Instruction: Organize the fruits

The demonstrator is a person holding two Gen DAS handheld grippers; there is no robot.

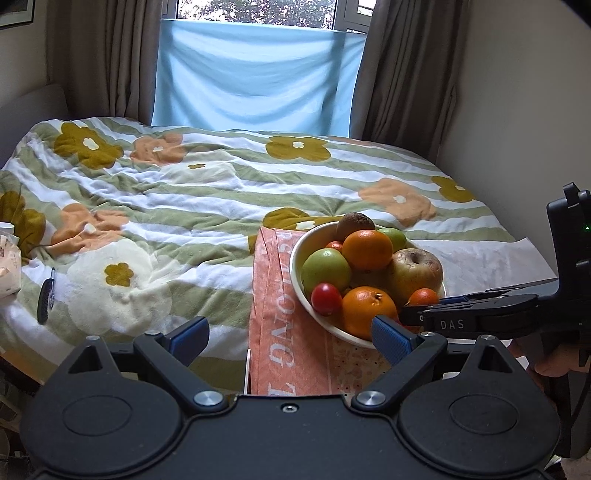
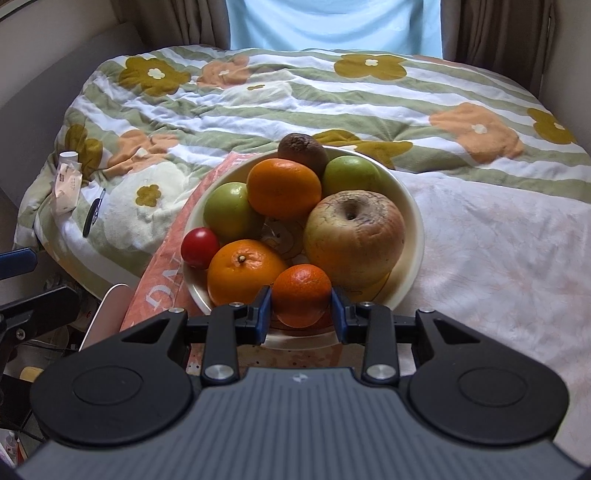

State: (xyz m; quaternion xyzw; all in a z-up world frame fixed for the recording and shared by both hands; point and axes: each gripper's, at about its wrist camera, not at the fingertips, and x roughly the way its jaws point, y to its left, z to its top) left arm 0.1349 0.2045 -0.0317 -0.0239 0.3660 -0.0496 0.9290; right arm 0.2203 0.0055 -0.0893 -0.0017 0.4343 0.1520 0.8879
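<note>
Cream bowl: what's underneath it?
The cream bowl sits on an orange printed cloth and pale pink cloth; whatever lies directly below is hidden.

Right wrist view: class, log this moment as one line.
right claw: shut on small mandarin | left claw: open, empty | bowl: fruit inside | stage: grasp

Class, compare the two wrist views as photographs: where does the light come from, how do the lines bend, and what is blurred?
Left wrist view: daylight enters through the window behind the bed, edges curve from the fisheye lens, corners darken. Right wrist view: soft, even light on the bowl, no harsh glare; the right hand-held gripper around the mandarin looks sharp, while the bed bulges outward.
</note>
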